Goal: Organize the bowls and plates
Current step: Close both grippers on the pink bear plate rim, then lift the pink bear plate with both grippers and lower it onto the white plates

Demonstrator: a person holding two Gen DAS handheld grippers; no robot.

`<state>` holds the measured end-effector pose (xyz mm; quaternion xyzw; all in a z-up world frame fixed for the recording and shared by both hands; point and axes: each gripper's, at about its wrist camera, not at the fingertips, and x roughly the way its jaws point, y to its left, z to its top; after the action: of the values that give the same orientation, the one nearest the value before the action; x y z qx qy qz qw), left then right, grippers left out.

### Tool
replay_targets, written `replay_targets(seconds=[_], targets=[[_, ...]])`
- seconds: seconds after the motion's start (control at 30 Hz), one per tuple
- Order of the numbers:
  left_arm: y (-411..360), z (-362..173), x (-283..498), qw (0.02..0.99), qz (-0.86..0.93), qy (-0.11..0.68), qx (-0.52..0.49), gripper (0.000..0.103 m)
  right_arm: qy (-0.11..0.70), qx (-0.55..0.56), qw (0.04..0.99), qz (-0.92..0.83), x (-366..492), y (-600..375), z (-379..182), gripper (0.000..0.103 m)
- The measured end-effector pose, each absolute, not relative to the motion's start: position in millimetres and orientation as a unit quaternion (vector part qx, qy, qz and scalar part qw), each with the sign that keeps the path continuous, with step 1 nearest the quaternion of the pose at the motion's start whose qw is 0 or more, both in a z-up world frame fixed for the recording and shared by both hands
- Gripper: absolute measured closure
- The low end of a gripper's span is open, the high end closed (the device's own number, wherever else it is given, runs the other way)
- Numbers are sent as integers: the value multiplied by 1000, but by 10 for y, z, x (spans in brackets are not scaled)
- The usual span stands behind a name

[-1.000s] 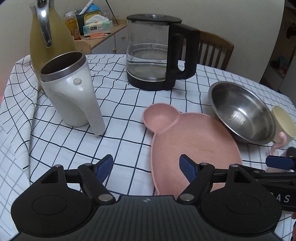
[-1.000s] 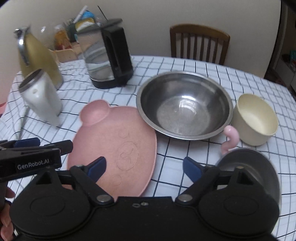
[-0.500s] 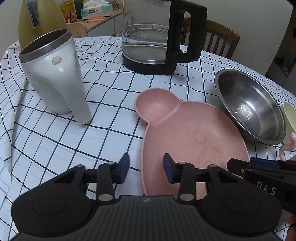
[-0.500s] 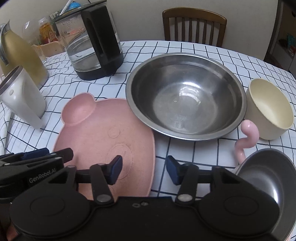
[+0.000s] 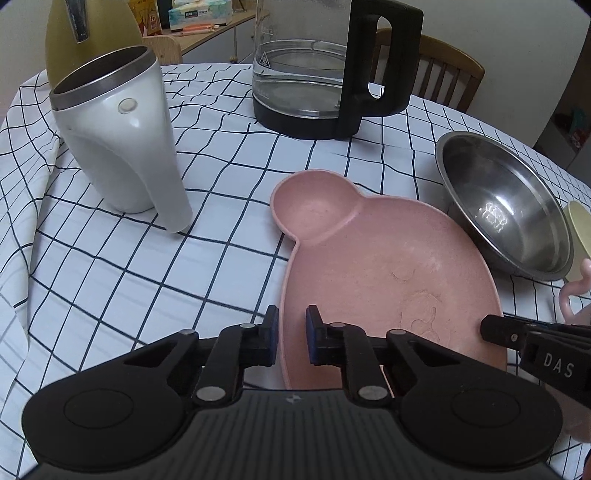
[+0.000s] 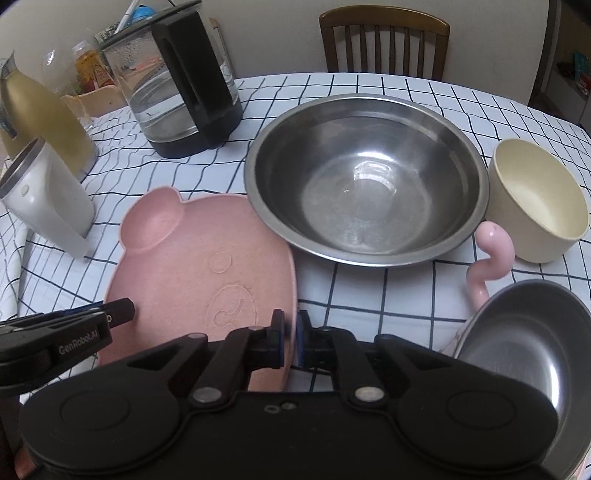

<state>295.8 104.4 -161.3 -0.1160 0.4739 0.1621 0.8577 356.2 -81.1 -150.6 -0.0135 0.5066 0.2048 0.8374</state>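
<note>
A pink bear-shaped plate (image 5: 376, 273) lies on the checked tablecloth; it also shows in the right wrist view (image 6: 199, 269). My left gripper (image 5: 291, 334) is shut on the plate's near left rim. My right gripper (image 6: 291, 334) is shut on its near right rim. A large steel bowl (image 6: 365, 181) sits just beyond the plate, seen too in the left wrist view (image 5: 506, 199). A cream bowl (image 6: 535, 199) stands to its right. A smaller steel bowl (image 6: 524, 354) with a pink curled handle (image 6: 491, 258) sits at the near right.
A white jug (image 5: 118, 136) stands left of the plate. A glass kettle with a black handle (image 5: 332, 66) and a yellow-green flask (image 5: 85, 29) stand at the back. A wooden chair (image 6: 384, 44) is behind the table.
Both grippers moved forward and down and closed from wide open onto the pink plate's near rim, one on each side.
</note>
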Motion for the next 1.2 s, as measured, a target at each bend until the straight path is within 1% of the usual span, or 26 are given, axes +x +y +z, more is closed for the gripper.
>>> replay_targets(seconds=[0.23,0.53,0.83,1.2], targets=[[1047,-1508,2652,857,159,474,-123,89,497,-13,839,221,3312,-841,-1391,97],[924,-1234,2233,866,136,465,-127,89,500,2,834,232,2923,-1034,-1135,97],[622,-934,1821,879,97,453,-117,89,505,30,833,224,2516,-1433,-930,97],[296,-814,1330,885,50,452,-103,89,502,51,835,219,2045,-1878,-776,97]])
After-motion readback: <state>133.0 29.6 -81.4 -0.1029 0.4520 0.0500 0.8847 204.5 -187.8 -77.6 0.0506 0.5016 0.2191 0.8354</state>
